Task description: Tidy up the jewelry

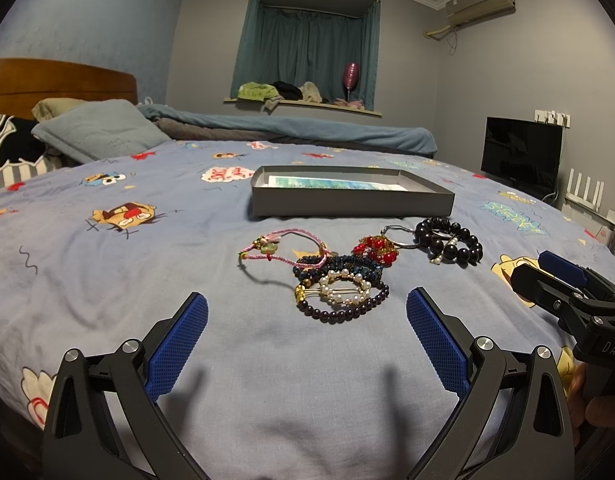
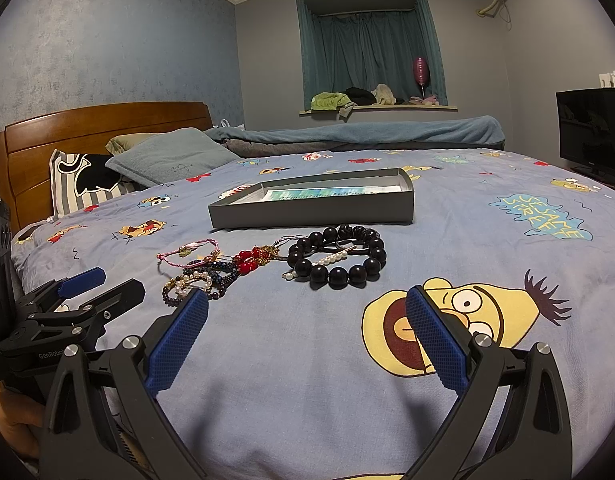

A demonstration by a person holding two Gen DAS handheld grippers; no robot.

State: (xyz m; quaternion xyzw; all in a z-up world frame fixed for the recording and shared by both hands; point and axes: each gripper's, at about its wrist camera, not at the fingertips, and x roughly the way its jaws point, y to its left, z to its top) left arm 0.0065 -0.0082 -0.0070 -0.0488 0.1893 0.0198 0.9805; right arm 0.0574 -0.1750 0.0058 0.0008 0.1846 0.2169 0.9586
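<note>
Both grippers — left gripper, right gripper — gape wide, empty.

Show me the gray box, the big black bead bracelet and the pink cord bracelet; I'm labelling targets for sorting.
gray box [image 1: 351,203]: left wrist view, near outer wall.
black bead bracelet [image 2: 339,272]: right wrist view, front beads of the ring.
pink cord bracelet [image 1: 267,257]: left wrist view, lower pink cord.

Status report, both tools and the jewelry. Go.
Left tool open, empty, hovering short of the jewelry pile. Right tool open, empty, facing the black bead bracelet. Gray box open behind the pile, nothing blocking.
</note>
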